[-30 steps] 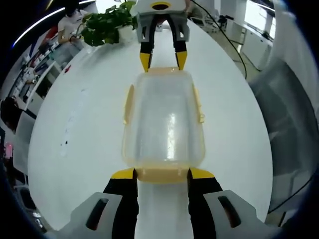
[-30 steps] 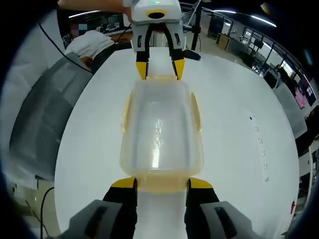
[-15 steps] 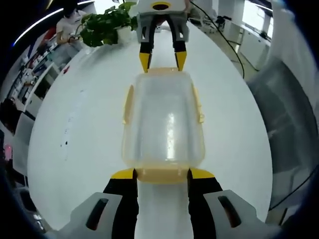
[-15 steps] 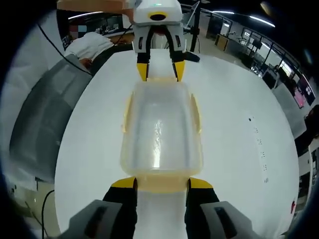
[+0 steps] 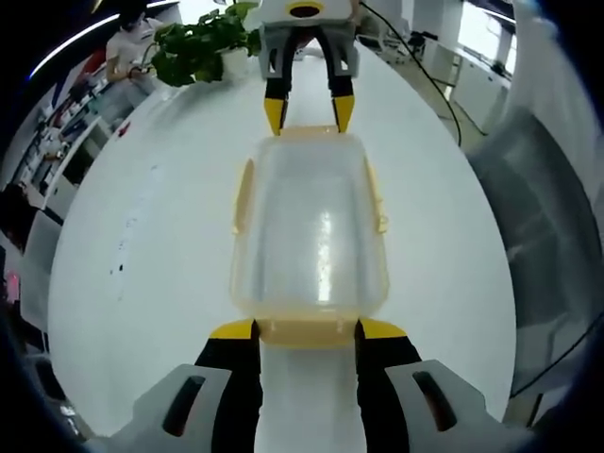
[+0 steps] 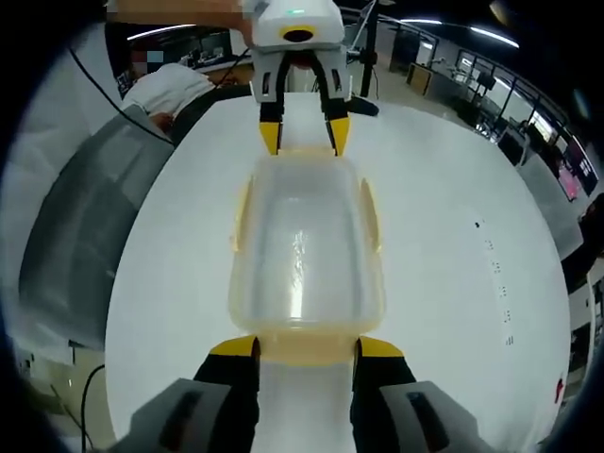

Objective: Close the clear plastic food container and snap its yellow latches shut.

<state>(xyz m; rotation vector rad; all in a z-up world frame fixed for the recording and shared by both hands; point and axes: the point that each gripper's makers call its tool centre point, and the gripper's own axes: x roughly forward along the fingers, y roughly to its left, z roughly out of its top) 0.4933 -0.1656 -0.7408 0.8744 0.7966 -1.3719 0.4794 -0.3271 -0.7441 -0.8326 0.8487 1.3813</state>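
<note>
Left gripper [image 5: 307,329]: jaws wide apart, yellow tips flanking near-end latch [image 5: 307,331] of container [image 5: 310,226], lid on, lying on white tabletop [image 5: 151,236]. Right gripper [image 6: 296,347]: jaws equally spread, astride opposite end latch [image 6: 304,350]. Plant [image 5: 203,42] beyond.

We see a round white worktop [image 5: 160,236] with a potted green plant [image 5: 200,49] near its far edge, bright windows [image 5: 486,28] beyond, and ceiling strip lights [image 6: 444,23] over an open office.

No readable text, label, brand or number on anything here
</note>
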